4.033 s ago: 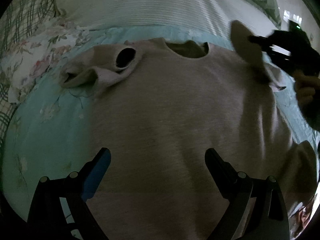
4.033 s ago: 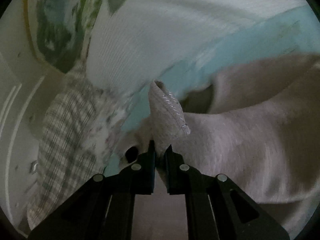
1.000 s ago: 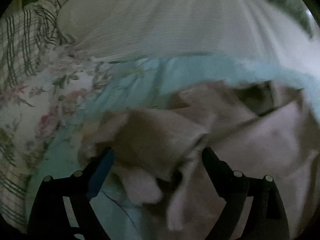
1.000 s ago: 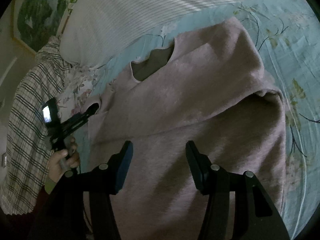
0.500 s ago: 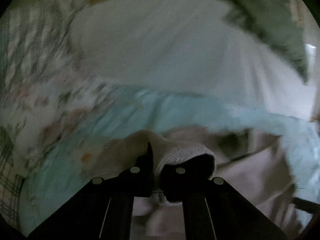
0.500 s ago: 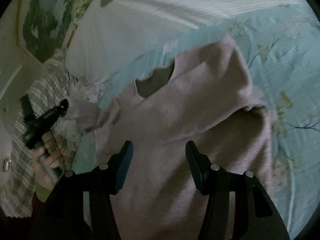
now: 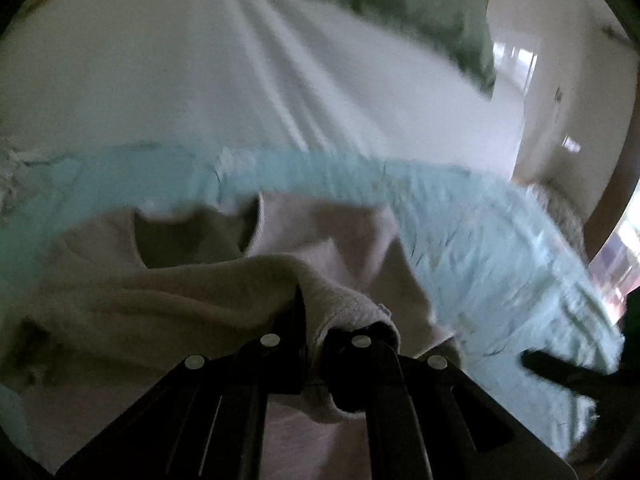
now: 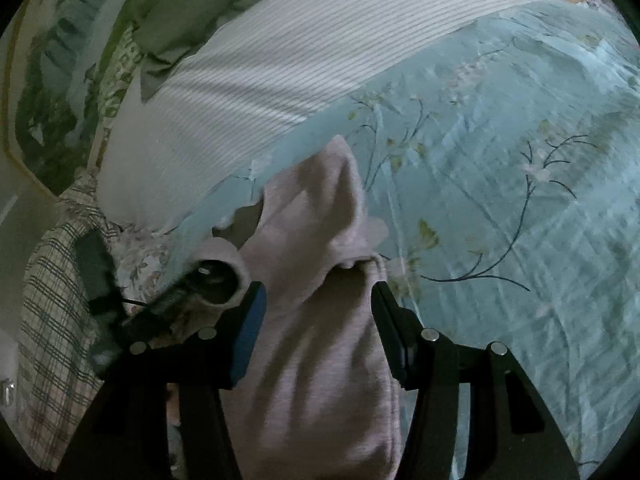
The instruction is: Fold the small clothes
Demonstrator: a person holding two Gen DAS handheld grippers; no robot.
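The sweater (image 8: 312, 320) cuff (image 7: 344, 316) is clamped by the left gripper (image 7: 316, 332). The right gripper (image 8: 316, 312) is held agape above it. A striped pillow (image 8: 280, 80), possibly ribbed, is seen at 12 o'clock.

Bed sheet (image 8: 500, 128), pale blue, floral print. Striped white pillow (image 8: 280, 60) at 12 o'clock. Green cushion (image 8: 180, 4) at 11. Plaid cloth (image 8: 52, 300) at 9. Dim light.

Black hand-held gripper (image 8: 318, 322), silver screws, blue pad
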